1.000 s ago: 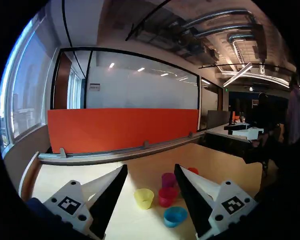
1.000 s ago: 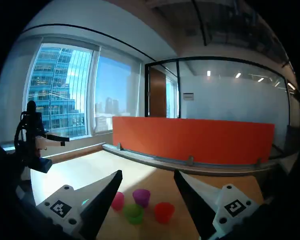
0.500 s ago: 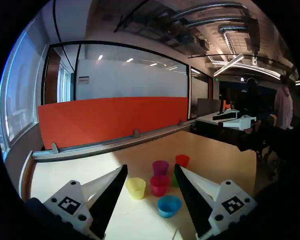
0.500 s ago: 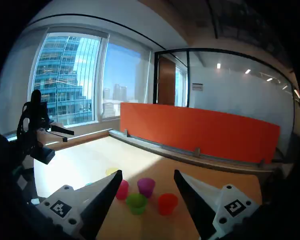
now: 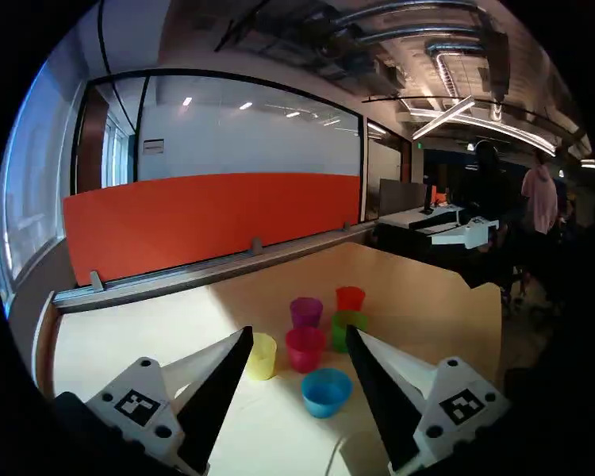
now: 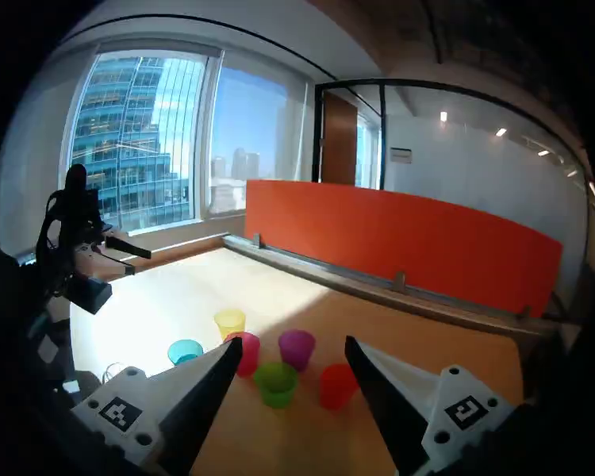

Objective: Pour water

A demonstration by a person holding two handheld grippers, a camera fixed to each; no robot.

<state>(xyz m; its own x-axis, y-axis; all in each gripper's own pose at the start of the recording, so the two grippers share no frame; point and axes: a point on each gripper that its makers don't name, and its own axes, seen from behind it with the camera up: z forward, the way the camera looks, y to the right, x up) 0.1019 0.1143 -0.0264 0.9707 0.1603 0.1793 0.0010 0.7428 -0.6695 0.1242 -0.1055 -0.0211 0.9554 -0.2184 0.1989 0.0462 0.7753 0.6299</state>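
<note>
Left gripper [image 5: 297, 329]: fingers spread wide, gripping nothing, held level above the table [image 5: 424, 301] and aimed at the pink cup [image 5: 305, 349]. Right gripper [image 6: 292, 341]: likewise spread and empty, short of the pink cup. Yellow cup [image 5: 260, 355], blue cup [image 5: 325, 391], purple cup [image 5: 305, 311] and green cup [image 5: 347, 327] stand close around the pink cup. Their contents are apparently indiscernible.

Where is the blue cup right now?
In the left gripper view, the blue cup stands nearest the camera, just in front of the pink cup and right of the yellow cup.
</note>
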